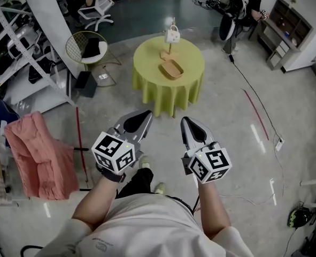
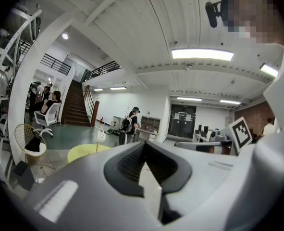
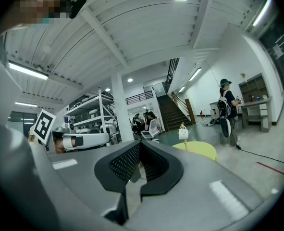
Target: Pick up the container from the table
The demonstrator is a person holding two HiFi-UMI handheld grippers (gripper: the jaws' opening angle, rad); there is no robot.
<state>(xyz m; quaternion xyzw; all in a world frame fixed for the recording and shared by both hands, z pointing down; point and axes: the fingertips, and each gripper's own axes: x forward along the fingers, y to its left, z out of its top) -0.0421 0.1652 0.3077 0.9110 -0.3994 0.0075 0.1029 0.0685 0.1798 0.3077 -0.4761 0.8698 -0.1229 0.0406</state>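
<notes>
Left gripper (image 1: pixel 143 116) and right gripper (image 1: pixel 188 123): jaws closed together with nothing between them, both well apart from the round worktop (image 1: pixel 147 63). The container (image 1: pixel 171 69) on it is too small for detail.

Bright, even indoor light from ceiling strip lights (image 2: pixel 202 55); shadows soft, w/ white glare streaks on the glossy floor (image 1: pixel 258 131) in head view. Both gripper views are fisheye: black vignette at corners, straight lines bend near edges, & the closest foreground is blurred while the bkgd is sharp.
</notes>
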